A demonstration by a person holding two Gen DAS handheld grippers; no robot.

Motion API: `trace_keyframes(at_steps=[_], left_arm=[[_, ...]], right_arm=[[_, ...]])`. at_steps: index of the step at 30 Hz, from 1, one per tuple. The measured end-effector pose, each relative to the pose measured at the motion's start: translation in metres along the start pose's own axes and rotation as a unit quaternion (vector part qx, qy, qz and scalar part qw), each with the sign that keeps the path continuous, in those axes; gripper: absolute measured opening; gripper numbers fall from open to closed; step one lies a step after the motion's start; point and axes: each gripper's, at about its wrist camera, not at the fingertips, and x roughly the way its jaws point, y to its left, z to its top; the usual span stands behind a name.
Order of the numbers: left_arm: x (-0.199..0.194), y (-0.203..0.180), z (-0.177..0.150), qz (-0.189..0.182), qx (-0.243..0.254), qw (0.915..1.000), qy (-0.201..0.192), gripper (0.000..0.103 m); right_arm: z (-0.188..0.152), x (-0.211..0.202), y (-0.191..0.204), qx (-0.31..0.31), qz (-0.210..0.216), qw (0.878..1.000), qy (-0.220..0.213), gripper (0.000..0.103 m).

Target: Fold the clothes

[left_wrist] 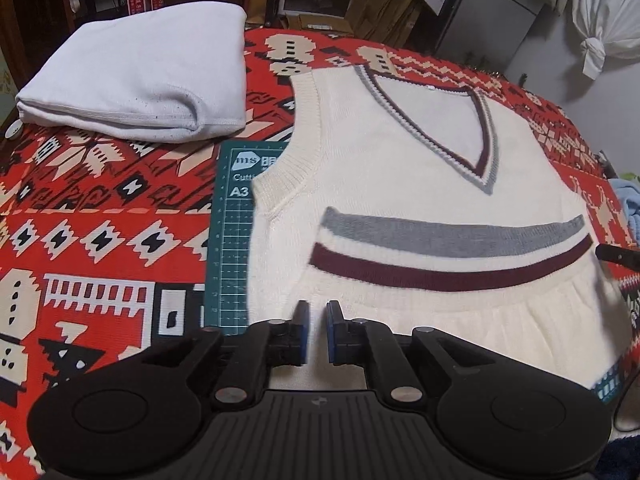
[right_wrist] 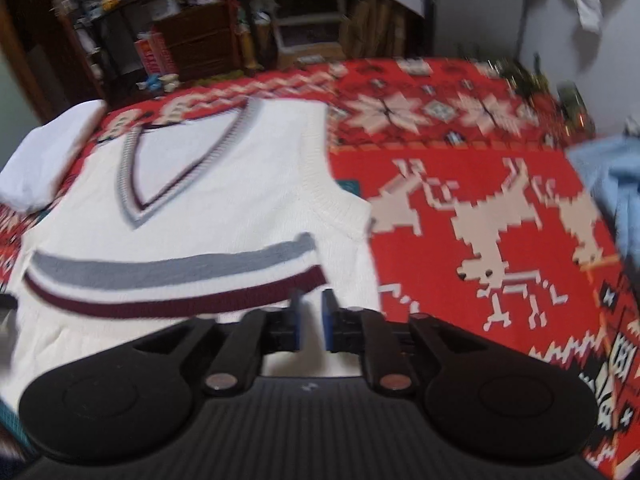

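— On the red patterned blanket (left_wrist: 100, 216), where exactly does the vest lie?

— The cream knit V-neck vest (left_wrist: 400, 184) is spread flat, front up, neckline pointing away from both cameras. Its left edge covers part of a green cutting mat (left_wrist: 230, 248). A folded white garment (left_wrist: 148, 76) sits apart from it, toward the far left corner.

— And relative to the fingers?

— The left gripper (left_wrist: 318, 330) hangs over the vest's lower left part, below the grey and maroon chest stripes (left_wrist: 440, 256). The right gripper (right_wrist: 311, 320) is over the lower right part, just under the end of the maroon stripe, near the side edge.

— How are the fingers set?

— On both, the blue pads (left_wrist: 305, 332) stand a narrow gap apart, with cream knit visible between them. Nothing is pinched. Whether the tips touch the fabric, I cannot tell.

— Anything else nearby?

— A light blue cloth (right_wrist: 616, 188) lies at the blanket's right edge, well away from the vest. The right view is blurred.
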Motion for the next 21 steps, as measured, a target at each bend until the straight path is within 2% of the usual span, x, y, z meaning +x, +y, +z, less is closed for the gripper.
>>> trace_keyframes(at_steps=[1,3,5,7,8,12,15,16,19,21], left_arm=[[-0.005,-0.005,0.0,-0.007,0.003,0.9999,-0.009,0.013],[-0.012,-0.017,0.0,-0.014,0.011,0.9996,-0.024,0.03],[-0.016,-0.033,-0.001,-0.014,0.023,0.9991,-0.033,0.059],[-0.009,-0.048,-0.005,0.004,0.039,0.9987,-0.031,0.07],[-0.004,-0.054,-0.007,0.014,0.045,0.9985,-0.027,0.07],[0.015,-0.07,-0.021,0.035,0.069,0.997,0.001,0.07],[0.02,-0.078,-0.033,0.055,0.091,0.9943,-0.008,0.082],[0.021,-0.078,-0.035,0.059,0.091,0.994,-0.01,0.089],[0.023,-0.072,-0.038,0.069,0.071,0.995,-0.015,0.103],[0.024,-0.07,-0.04,0.071,0.067,0.995,-0.021,0.103]], right_arm=[[-0.003,-0.008,0.009,-0.012,0.005,1.0,-0.009,0.04],[-0.009,-0.015,0.028,-0.034,0.015,0.999,-0.015,0.051],[-0.014,-0.016,0.045,-0.052,0.018,0.998,-0.017,0.075],[-0.019,-0.012,0.059,-0.07,0.017,0.997,-0.013,0.086],[-0.021,-0.009,0.065,-0.08,0.015,0.997,-0.008,0.089],[-0.03,0.004,0.076,-0.097,-0.002,0.995,0.004,0.097],[-0.038,0.019,0.072,-0.084,-0.005,0.996,0.031,0.102],[-0.042,0.024,0.071,-0.085,-0.009,0.996,0.039,0.102],[-0.054,0.021,0.074,-0.089,-0.018,0.996,0.007,0.103],[-0.058,0.02,0.074,-0.08,-0.025,0.997,-0.001,0.103]])
